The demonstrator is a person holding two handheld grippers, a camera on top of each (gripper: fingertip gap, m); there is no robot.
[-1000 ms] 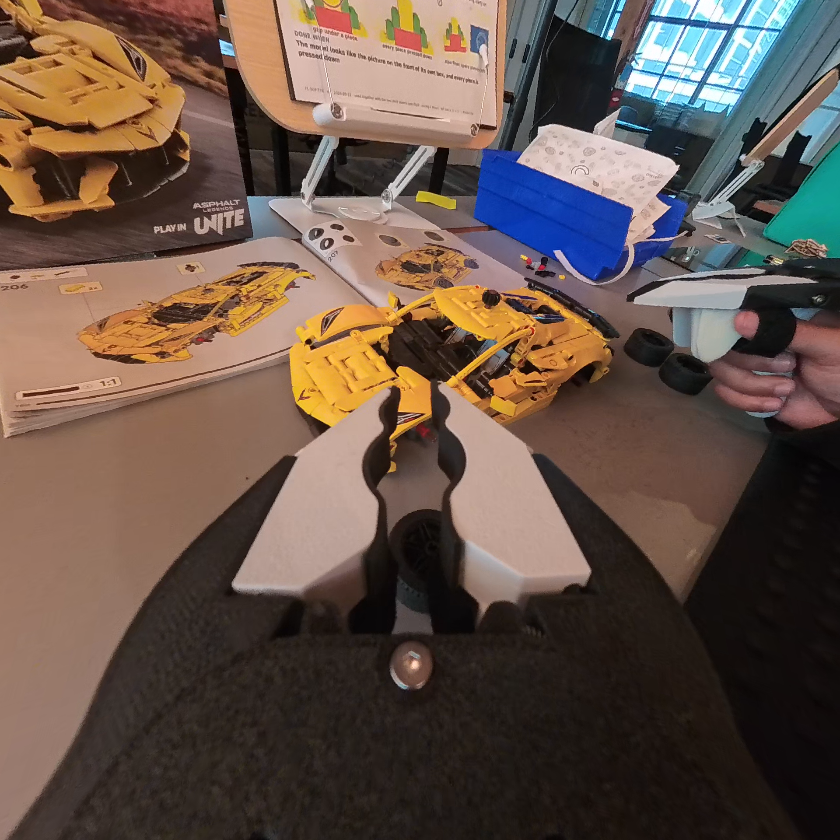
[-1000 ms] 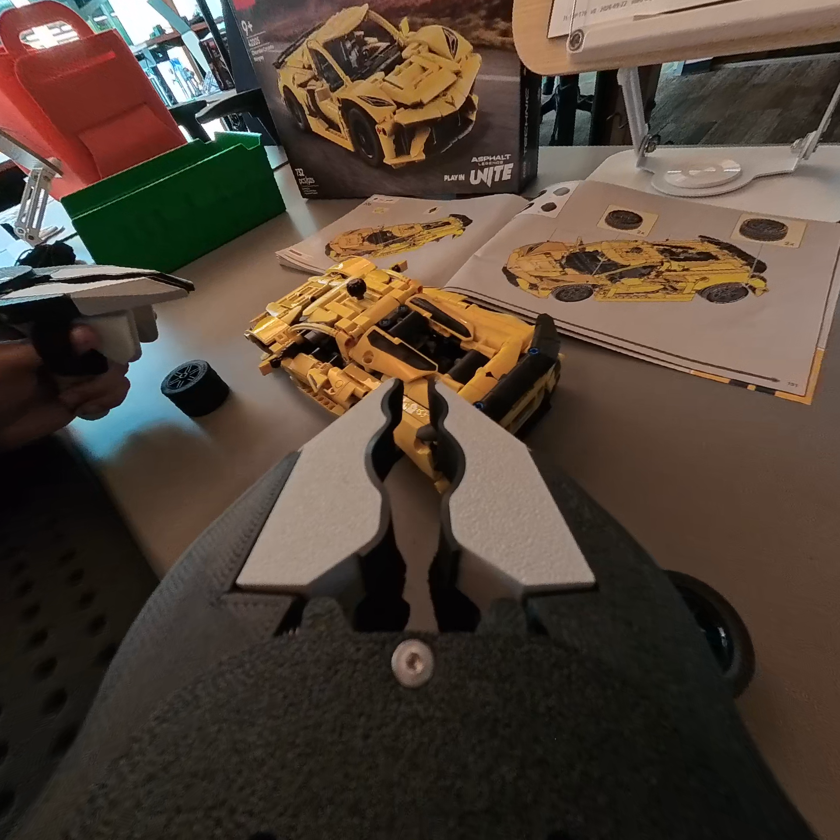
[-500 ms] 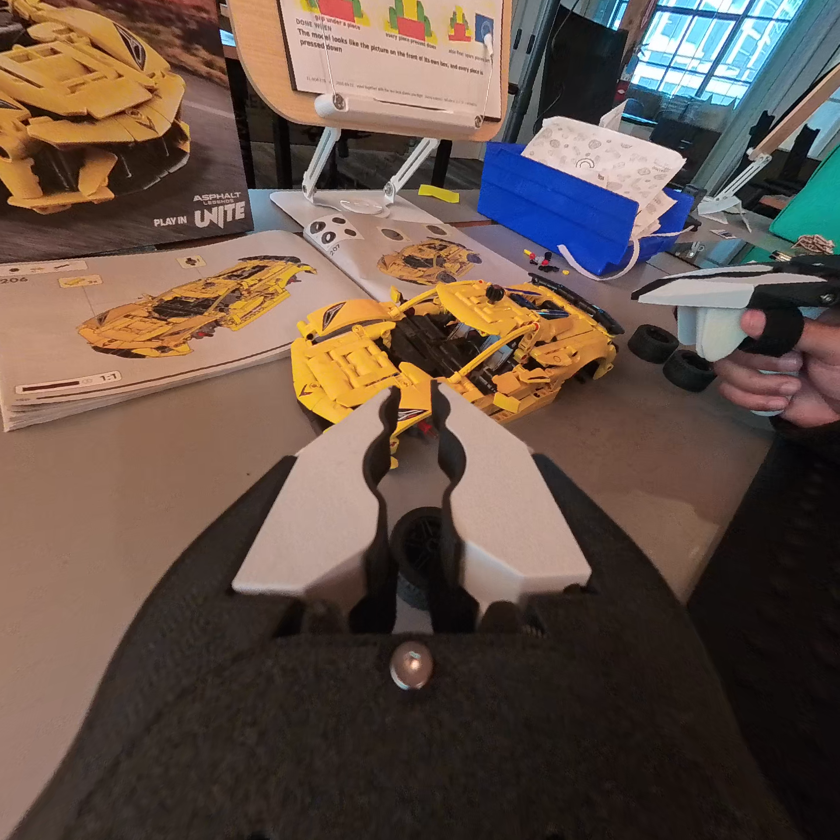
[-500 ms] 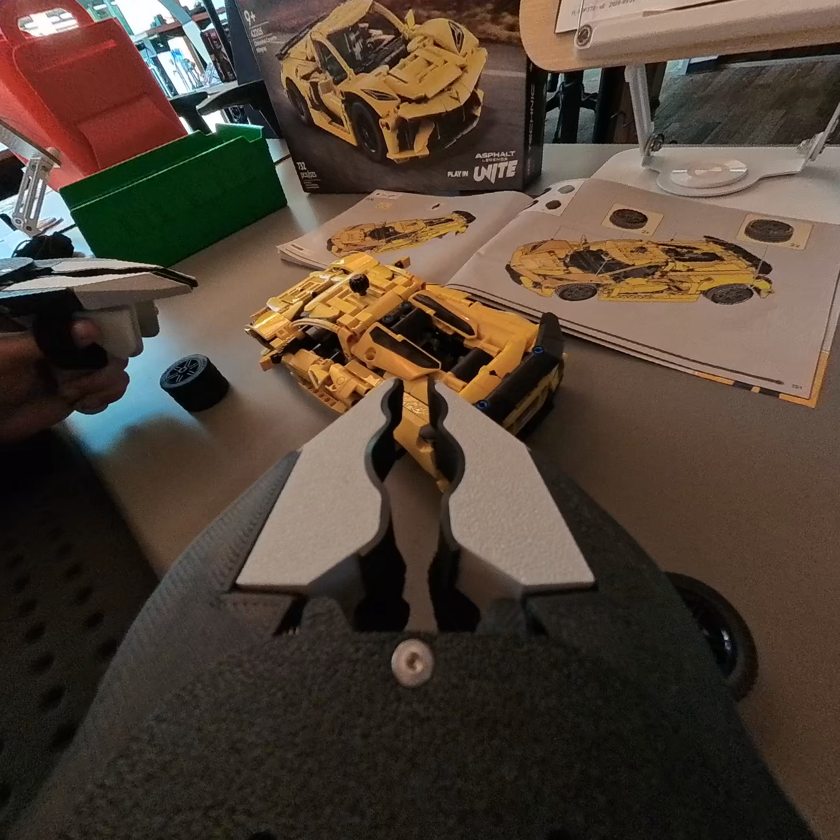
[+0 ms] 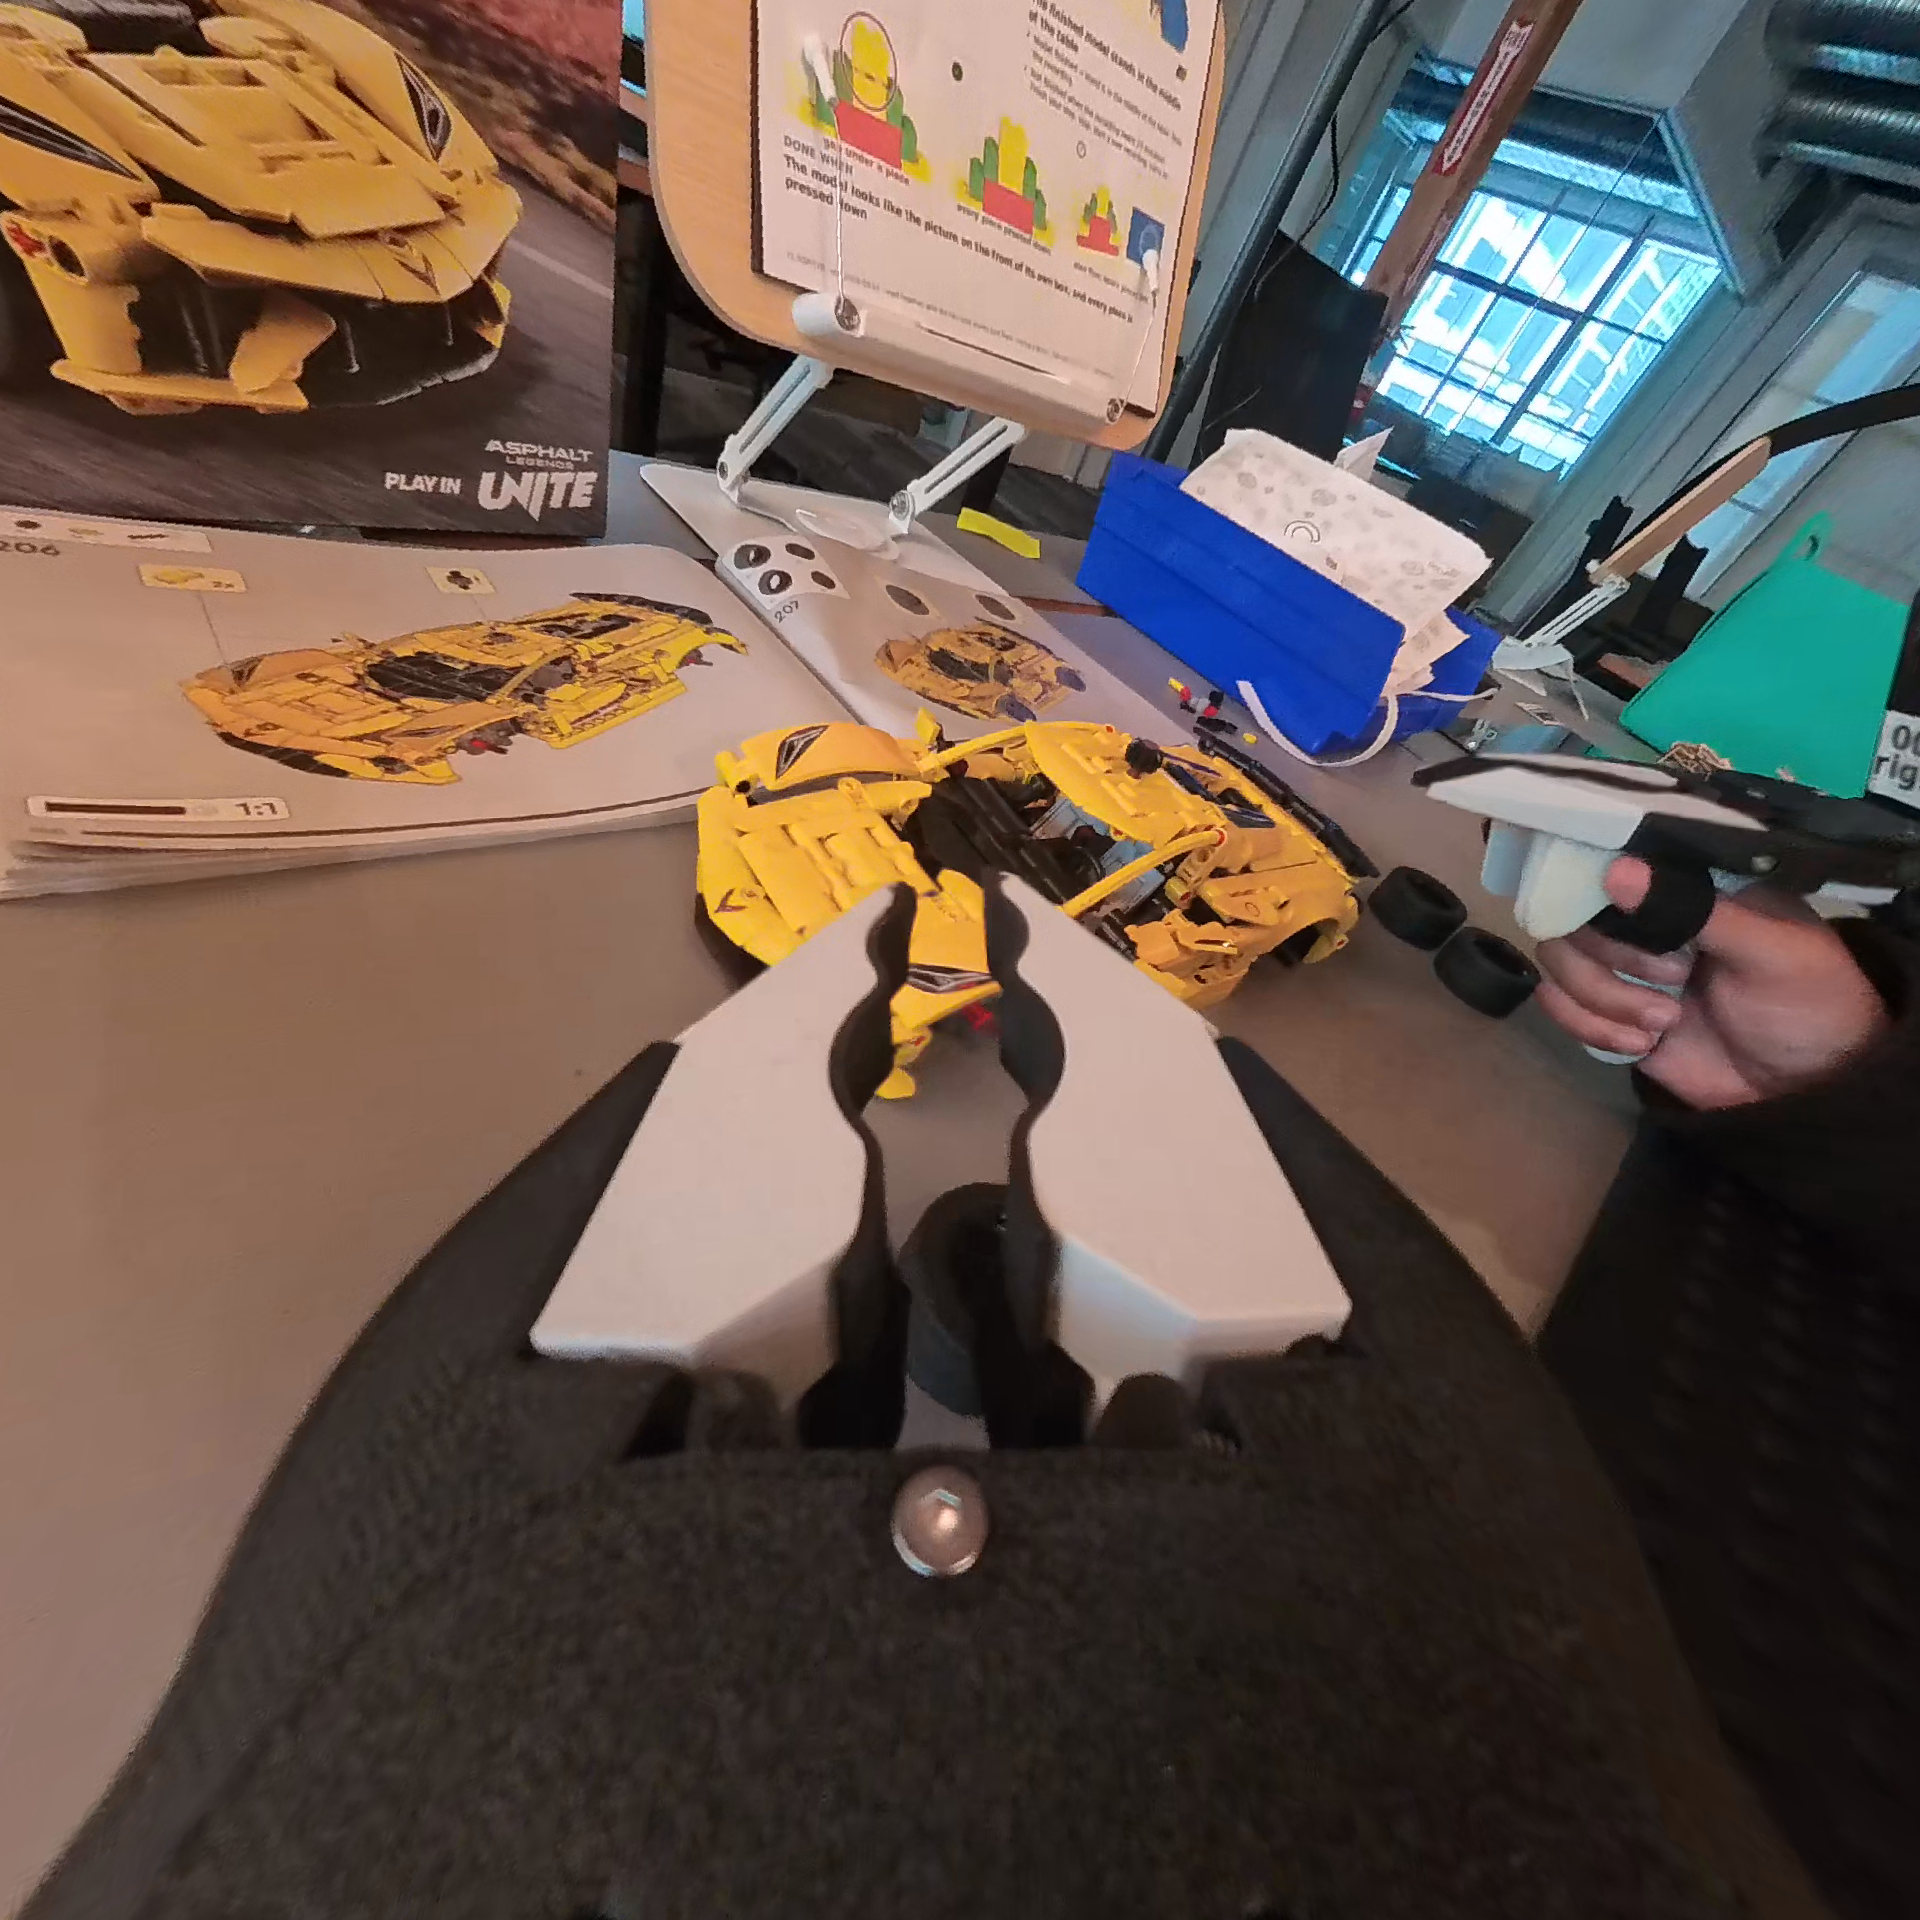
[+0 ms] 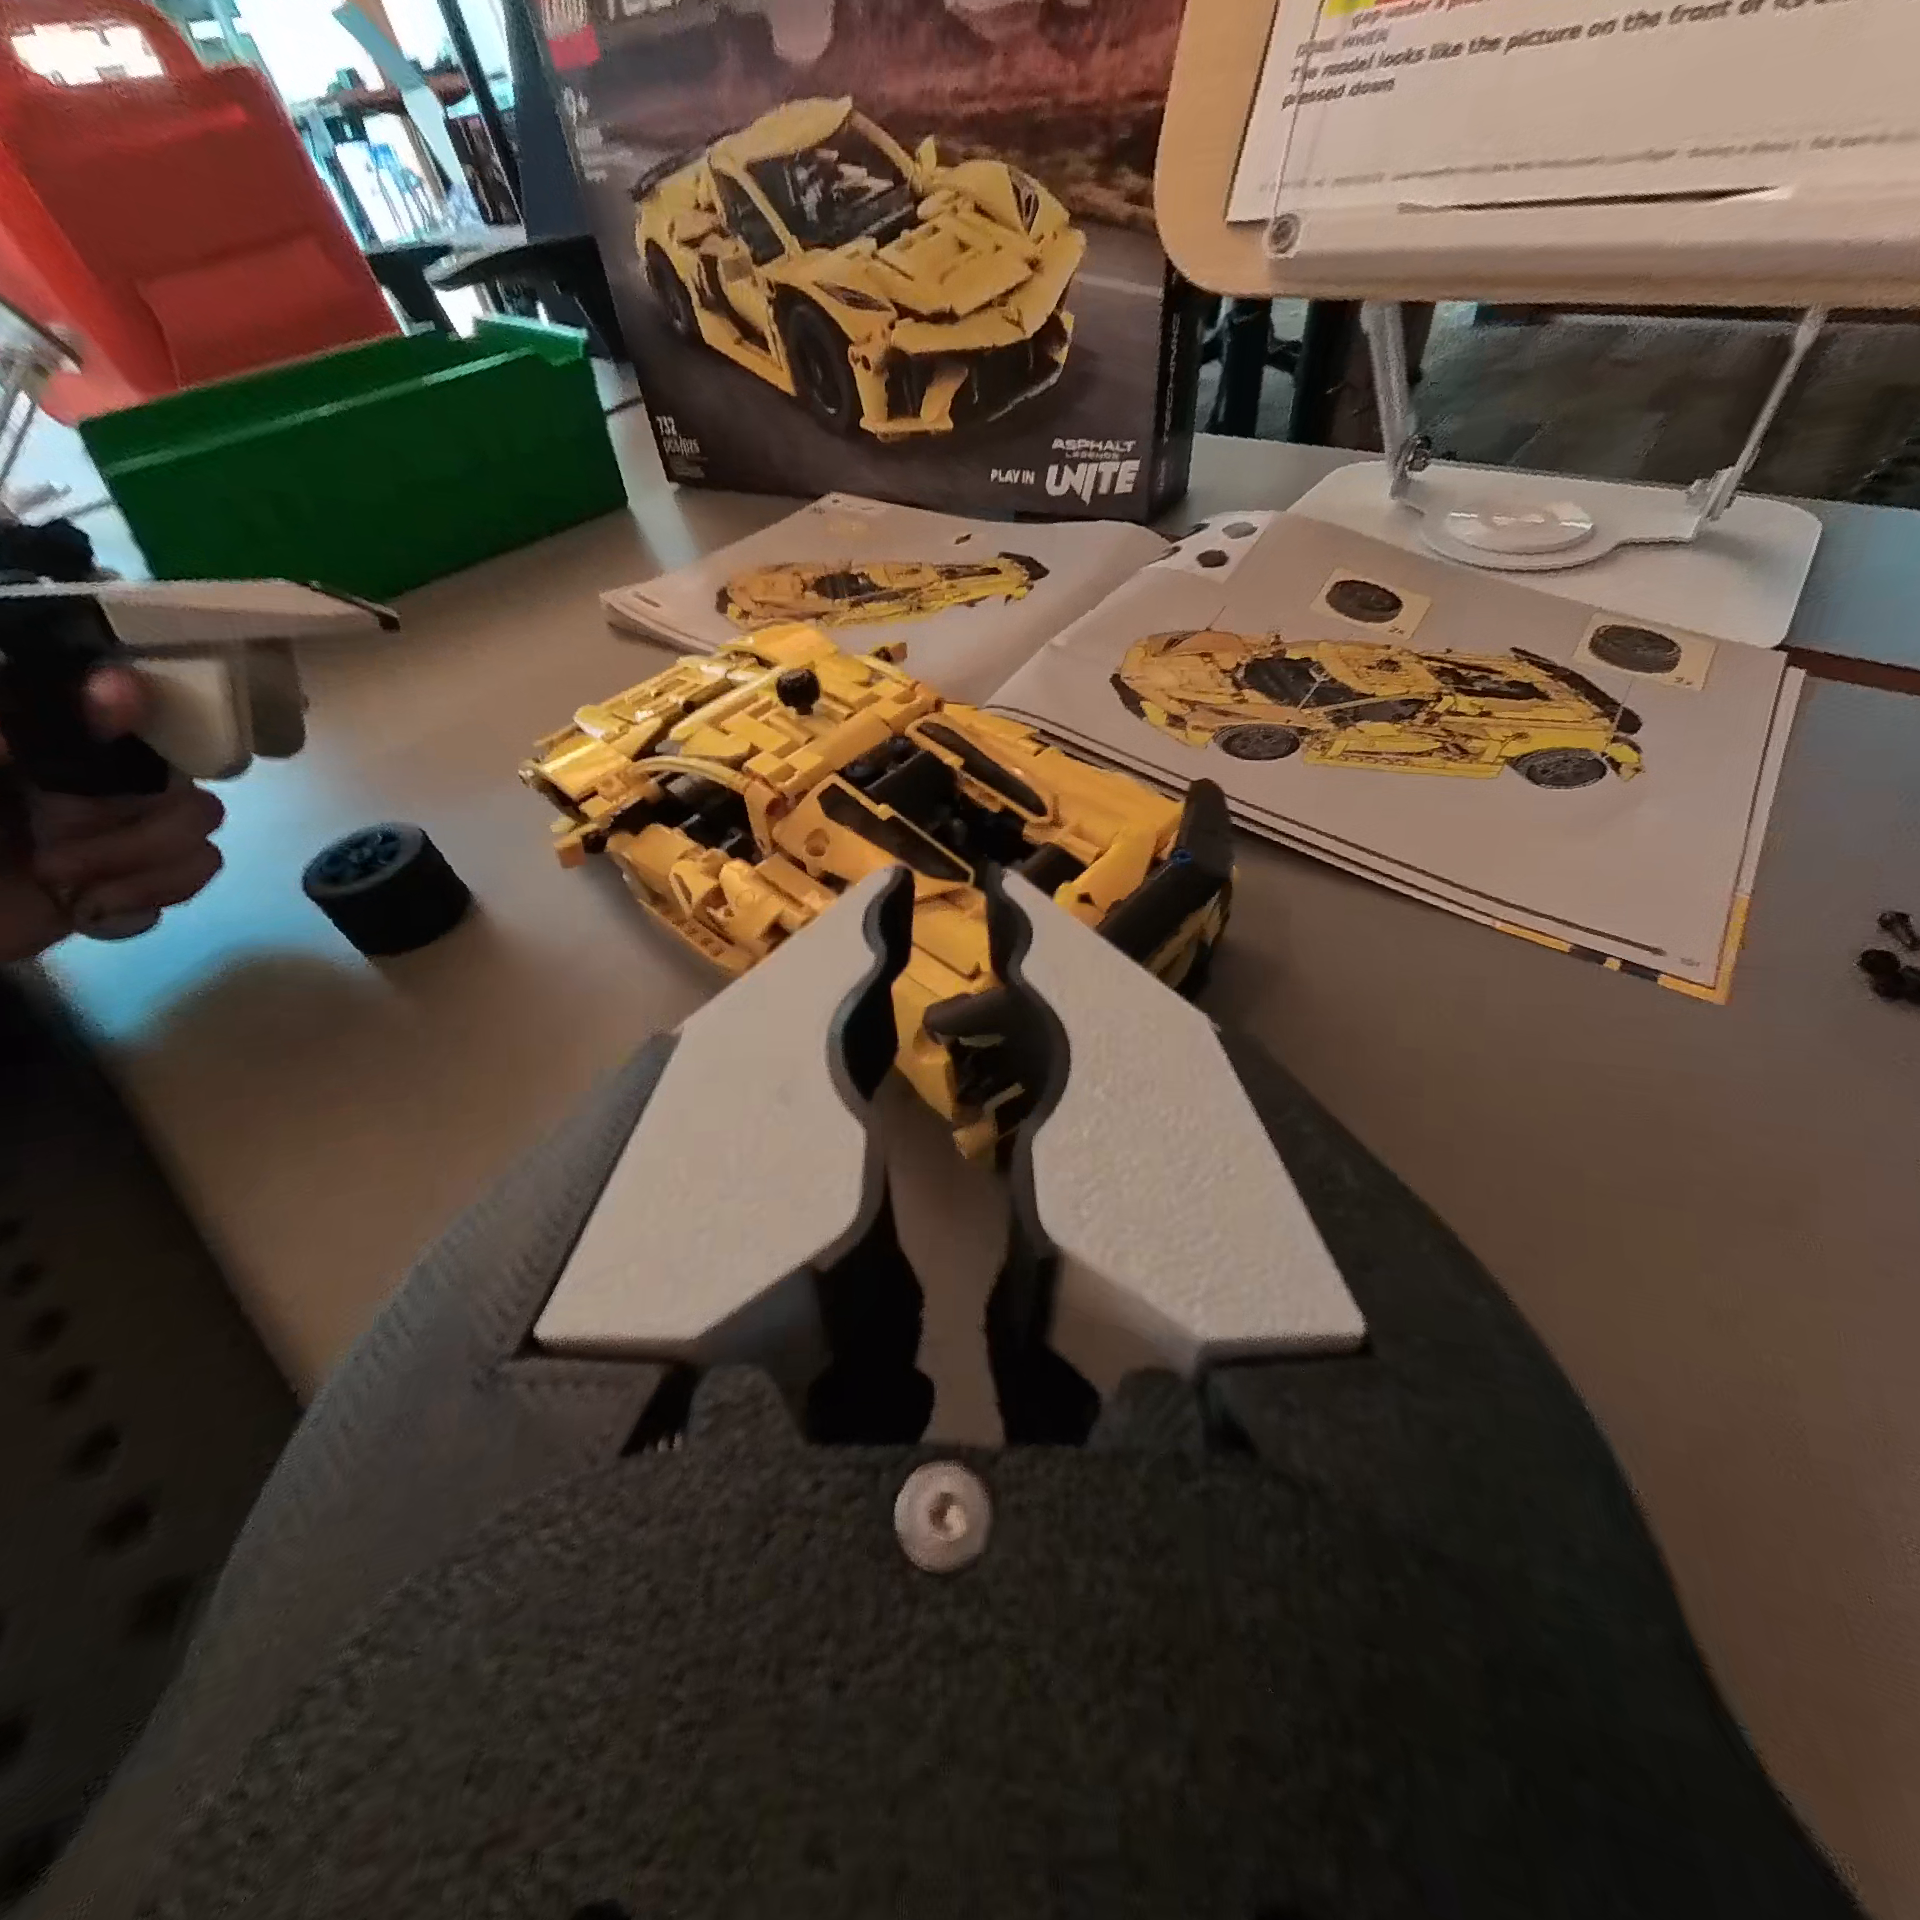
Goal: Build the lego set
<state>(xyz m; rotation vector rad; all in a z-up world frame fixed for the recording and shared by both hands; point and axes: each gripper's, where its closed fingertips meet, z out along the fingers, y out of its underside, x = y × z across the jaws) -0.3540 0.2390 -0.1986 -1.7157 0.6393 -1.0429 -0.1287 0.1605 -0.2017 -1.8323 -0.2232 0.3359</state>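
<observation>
Change over the last second: small. Both wrist views drifted and tipped up a little, the right one with motion blur, so I was moving both tools slightly. Nothing on the table [image 5: 312, 1091] moved. A wheel at the low right edge of the right view dropped out of frame, and a few small black pieces [image 6: 1891, 956] came in at far right.

Left gripper [image 5: 951, 904]: closed to a narrow slit, same as before, gripping nothing. The black wheel [image 6: 384, 883] seen low through its slit lay on the table beneath it, not held.

Right gripper [image 6: 951, 894]: same narrow slit, empty, aimed at the car's rear.

Car [image 5: 1039, 842]: mid-table between the two tools, just near of the open booklet [image 5: 364, 707], sitting with no wheels on. Two more wheels [image 5: 1413, 906] lay right of it, beside the right gripper.

Meaning, my judgement: wheel-fitting stage, not yet started; no wheel picked up.

Writing:
- The box [image 6: 894, 260] at the far side carries a printed logo, a piece count and a car photo.
- The booklet shows page numbers and a scale bar.
- The sheet [image 5: 966, 156] on the stand has printed lines.
- A label on the right tool is partly cut off.

None transcribed.
</observation>
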